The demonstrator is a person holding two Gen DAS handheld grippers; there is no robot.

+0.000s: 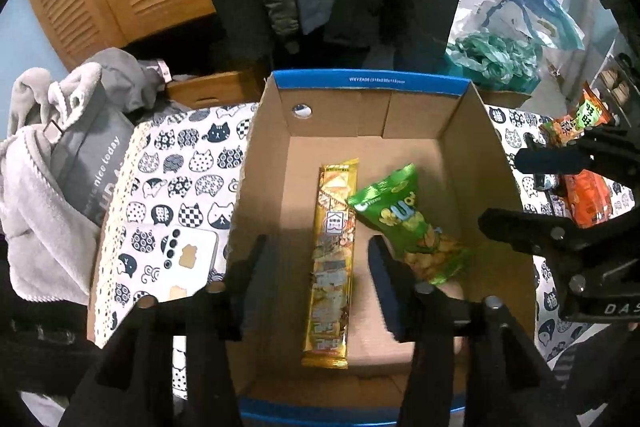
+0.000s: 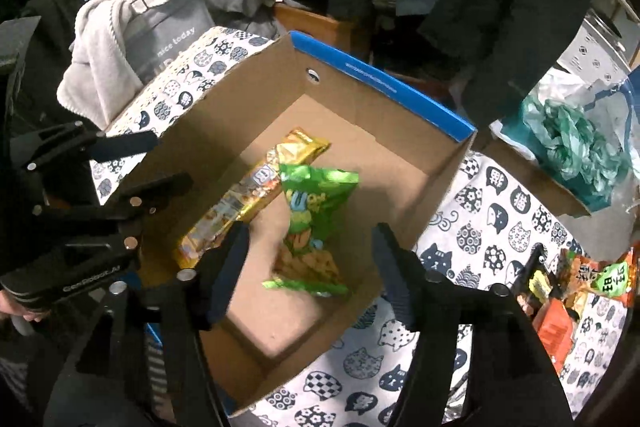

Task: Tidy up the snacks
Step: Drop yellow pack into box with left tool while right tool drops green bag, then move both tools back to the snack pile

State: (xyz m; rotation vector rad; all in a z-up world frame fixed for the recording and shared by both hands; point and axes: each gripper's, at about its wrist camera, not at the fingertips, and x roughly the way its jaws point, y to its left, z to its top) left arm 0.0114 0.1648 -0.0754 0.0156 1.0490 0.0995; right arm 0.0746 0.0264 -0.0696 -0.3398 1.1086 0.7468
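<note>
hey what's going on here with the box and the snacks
A person is sorting snacks into a cardboard box with a gripper in each hand. A long yellow snack pack and a green snack bag already lie on the box floor. The left gripper and the right gripper both hang open over the box, pressing on nothing. More orange snack packs wait on the cat-print cloth beside the box.
</note>
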